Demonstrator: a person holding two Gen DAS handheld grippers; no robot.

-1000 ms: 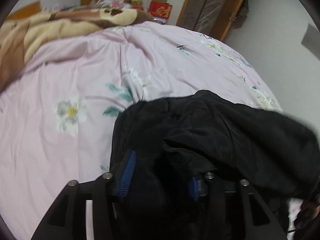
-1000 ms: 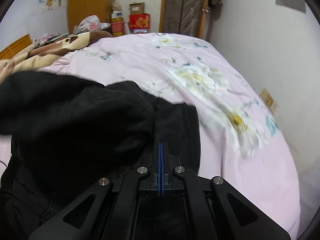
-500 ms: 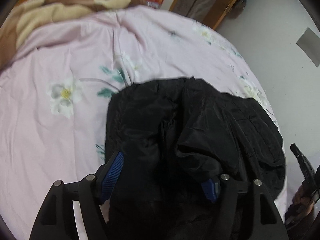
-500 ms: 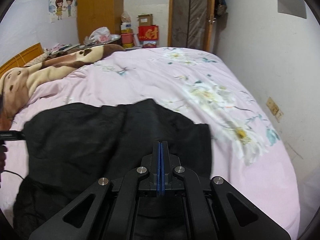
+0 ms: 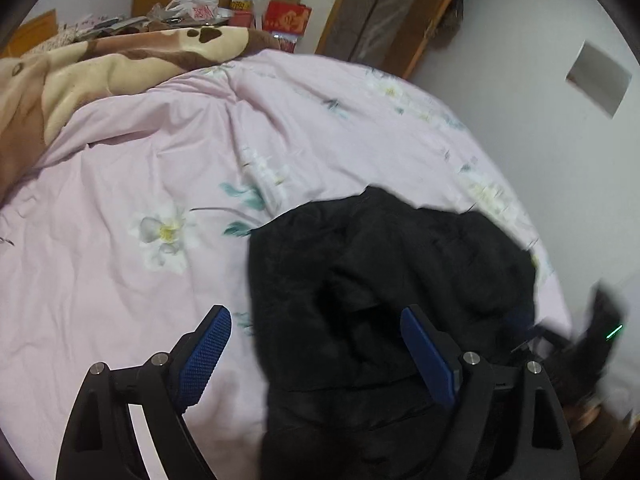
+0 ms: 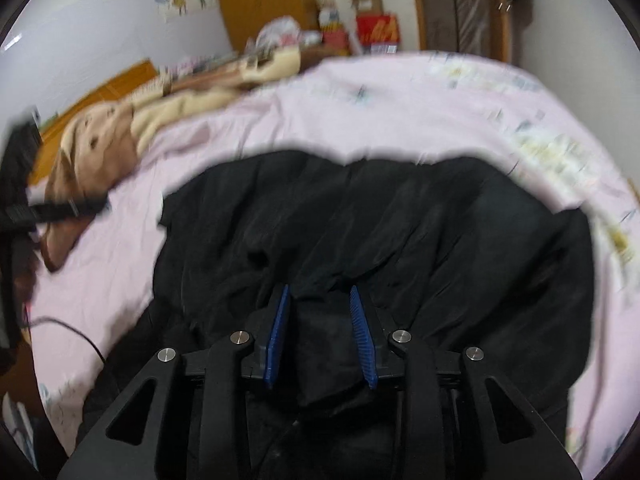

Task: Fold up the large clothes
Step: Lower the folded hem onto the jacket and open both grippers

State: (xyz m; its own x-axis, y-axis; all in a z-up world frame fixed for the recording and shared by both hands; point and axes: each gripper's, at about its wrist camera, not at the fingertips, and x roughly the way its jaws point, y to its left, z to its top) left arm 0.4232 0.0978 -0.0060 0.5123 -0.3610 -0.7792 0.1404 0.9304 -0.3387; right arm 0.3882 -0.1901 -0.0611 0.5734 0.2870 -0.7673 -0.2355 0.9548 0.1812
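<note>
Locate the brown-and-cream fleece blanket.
The brown-and-cream fleece blanket lies bunched at the upper left of both views, on the pink floral bedspread, beyond the black garment.

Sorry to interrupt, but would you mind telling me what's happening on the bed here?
A person with a two-finger tool in each hand is folding a black garment on the pink floral quilt. Both tools are open right now: the left tool is spread wide at the garment's left edge, and the right tool has some cloth bunched loosely between its blue pads. The garment lies in a rumpled heap, not yet neatly folded. A brown blanket lies farther back.

dim, motion-blurred (fisheye-warped edges)
</note>
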